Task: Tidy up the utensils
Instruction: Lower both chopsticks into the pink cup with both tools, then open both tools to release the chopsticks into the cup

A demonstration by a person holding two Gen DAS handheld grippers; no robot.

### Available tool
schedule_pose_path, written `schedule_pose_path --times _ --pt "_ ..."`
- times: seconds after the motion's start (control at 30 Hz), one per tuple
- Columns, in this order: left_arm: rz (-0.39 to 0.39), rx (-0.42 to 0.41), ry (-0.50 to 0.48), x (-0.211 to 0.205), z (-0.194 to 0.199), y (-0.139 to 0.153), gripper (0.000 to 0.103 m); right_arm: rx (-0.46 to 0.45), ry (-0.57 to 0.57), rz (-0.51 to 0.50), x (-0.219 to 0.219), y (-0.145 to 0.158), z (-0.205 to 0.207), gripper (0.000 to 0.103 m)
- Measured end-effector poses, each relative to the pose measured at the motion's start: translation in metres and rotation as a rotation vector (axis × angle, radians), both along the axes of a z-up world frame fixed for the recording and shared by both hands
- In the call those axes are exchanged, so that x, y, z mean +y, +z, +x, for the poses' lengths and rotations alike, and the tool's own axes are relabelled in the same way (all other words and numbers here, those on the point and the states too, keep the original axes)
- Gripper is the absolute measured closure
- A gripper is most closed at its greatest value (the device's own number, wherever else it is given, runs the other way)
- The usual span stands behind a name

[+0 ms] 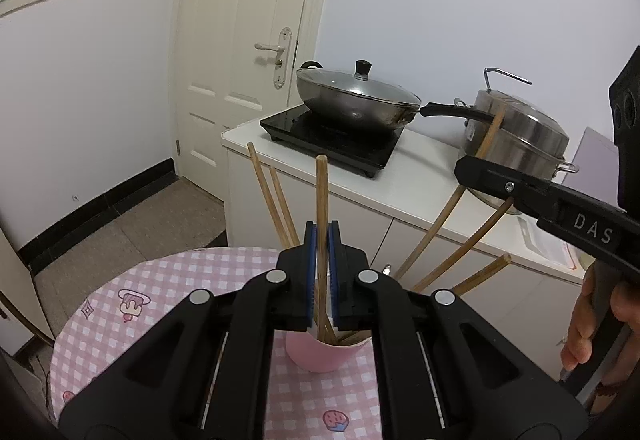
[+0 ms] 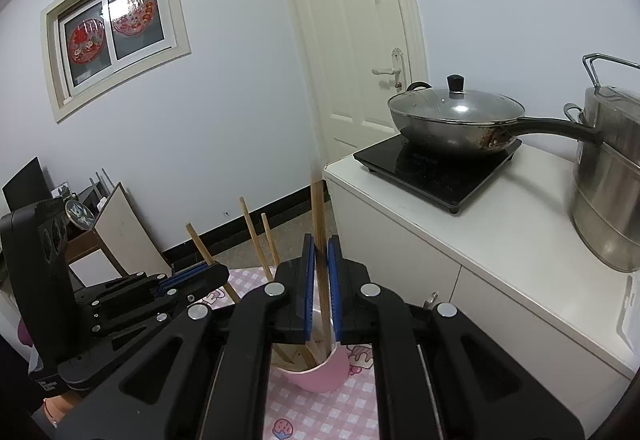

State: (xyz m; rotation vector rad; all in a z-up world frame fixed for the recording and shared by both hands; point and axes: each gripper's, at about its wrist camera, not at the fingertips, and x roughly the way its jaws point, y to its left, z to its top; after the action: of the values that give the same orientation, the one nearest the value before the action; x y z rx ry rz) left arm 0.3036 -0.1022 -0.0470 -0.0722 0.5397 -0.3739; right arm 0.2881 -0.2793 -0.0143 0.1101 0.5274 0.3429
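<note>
A pink cup [image 1: 320,358] stands on the pink checked tablecloth [image 1: 168,280] with several wooden chopsticks fanned out of it. My left gripper [image 1: 322,236] is shut on one upright chopstick [image 1: 322,191] just above the cup, its blue pads pressed on both sides. To the right, my right gripper [image 1: 466,169] pinches another chopstick that leans out of the cup. In the right wrist view, that right gripper [image 2: 321,252] is shut on its chopstick [image 2: 318,215] above the cup [image 2: 320,376]. My left gripper [image 2: 218,268] shows at the left with its chopstick [image 2: 198,238] poking through.
Behind the table runs a white counter [image 2: 460,240] with a black induction hob [image 2: 436,167], a lidded wok [image 2: 452,119] and a steel steamer pot [image 2: 608,199]. The wok's long handle [image 1: 456,111] reaches toward the pot. A hand [image 1: 588,336] grips the right tool. A white door [image 1: 240,39] is behind.
</note>
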Motion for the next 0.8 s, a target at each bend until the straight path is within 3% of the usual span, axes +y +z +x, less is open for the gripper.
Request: schedule_pose_path --times 0.43,0.57,0.8 --pt "0.007 0.006 -0.024 -0.001 -0.012 0.012 0.096 0.003 -0.006 0.010 -0.002 0.003 -0.008 0.096" --pt "0.011 0.000 -0.023 0.000 -0.019 0.019 0.075 -0.003 -0.010 0.013 -0.004 0.007 -0.017 0.090" --pt "0.018 -0.016 0.001 0.009 -0.041 0.033 0.074 -0.019 -0.012 0.002 -0.003 0.014 -0.041 0.087"
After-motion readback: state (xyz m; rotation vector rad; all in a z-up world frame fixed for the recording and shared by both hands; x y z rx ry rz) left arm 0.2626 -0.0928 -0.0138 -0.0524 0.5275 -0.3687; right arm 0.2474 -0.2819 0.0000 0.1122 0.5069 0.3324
